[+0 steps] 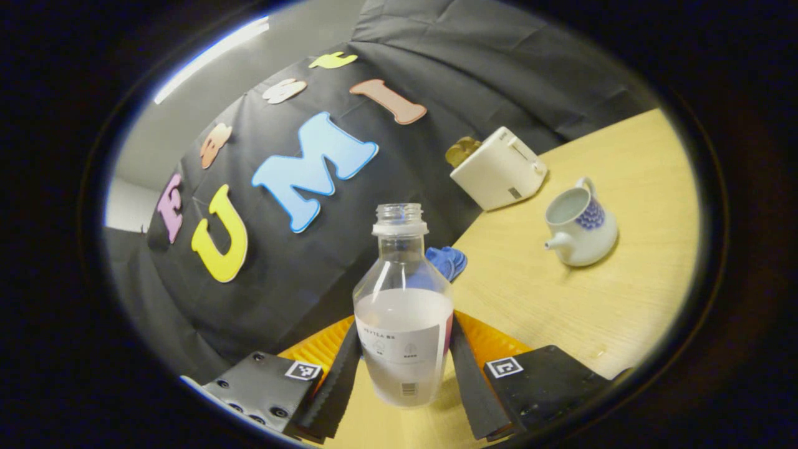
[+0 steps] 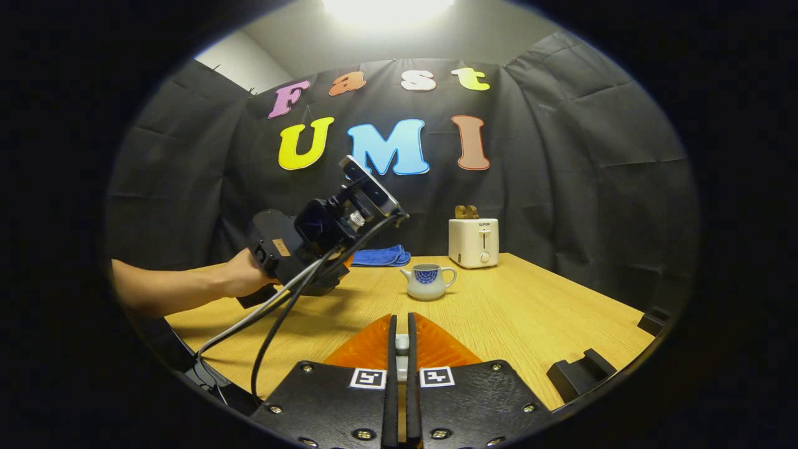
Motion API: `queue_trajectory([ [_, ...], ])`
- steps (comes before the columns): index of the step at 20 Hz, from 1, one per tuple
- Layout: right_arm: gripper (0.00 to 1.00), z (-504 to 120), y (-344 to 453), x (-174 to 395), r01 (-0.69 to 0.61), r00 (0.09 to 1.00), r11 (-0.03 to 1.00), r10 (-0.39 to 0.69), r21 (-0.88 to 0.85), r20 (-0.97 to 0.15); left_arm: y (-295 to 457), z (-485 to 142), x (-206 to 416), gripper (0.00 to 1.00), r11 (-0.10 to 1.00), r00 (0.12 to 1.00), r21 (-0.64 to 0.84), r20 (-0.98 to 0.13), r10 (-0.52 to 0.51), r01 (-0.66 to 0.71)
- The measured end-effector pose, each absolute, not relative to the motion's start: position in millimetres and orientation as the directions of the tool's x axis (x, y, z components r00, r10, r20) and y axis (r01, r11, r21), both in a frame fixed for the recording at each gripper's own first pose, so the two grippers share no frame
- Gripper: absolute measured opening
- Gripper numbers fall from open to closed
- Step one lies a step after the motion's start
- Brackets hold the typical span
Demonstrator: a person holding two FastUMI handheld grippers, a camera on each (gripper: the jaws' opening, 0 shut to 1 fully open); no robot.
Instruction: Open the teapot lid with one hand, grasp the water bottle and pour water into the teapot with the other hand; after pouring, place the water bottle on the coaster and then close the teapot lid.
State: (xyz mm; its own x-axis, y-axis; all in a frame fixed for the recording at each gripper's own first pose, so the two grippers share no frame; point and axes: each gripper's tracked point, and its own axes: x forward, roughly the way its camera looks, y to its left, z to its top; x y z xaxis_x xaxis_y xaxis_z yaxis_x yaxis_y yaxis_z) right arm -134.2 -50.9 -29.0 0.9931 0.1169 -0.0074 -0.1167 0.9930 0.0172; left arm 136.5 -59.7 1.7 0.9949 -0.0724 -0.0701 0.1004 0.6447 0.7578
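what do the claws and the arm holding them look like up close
Each claw, left claw and right claw, has dark bolted plates carrying square black-and-white markers, with ribbed orange panels behind. Seen from the right gripper view, the left claw is a boxy black unit trailing black cables, held by a bare, sleeveless forearm.

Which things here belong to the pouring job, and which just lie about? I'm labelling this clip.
Job: water bottle, shut in the left gripper; teapot, lid off; right gripper, shut on a small pale piece.

Lying about: toaster; blue cloth.
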Motion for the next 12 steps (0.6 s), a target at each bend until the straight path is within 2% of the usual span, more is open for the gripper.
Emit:
queue_trajectory([
  [5, 0.05, -26.2, -52.3, -136.4, -0.121, 0.993, 0.992, 0.121, 0.023, 0.003, -82.9, 3.7, 138.9, 0.86, 0.491, 0.994, 0.865, -0.058, -0.095, 0.097],
  [12, 0.05, -30.9, -54.7, -135.5, -0.127, 0.992, 0.991, 0.128, 0.038, -0.012, -114.2, -10.7, 146.4, 0.86, 0.308, 0.985, 0.94, -0.108, -0.138, 0.146],
])
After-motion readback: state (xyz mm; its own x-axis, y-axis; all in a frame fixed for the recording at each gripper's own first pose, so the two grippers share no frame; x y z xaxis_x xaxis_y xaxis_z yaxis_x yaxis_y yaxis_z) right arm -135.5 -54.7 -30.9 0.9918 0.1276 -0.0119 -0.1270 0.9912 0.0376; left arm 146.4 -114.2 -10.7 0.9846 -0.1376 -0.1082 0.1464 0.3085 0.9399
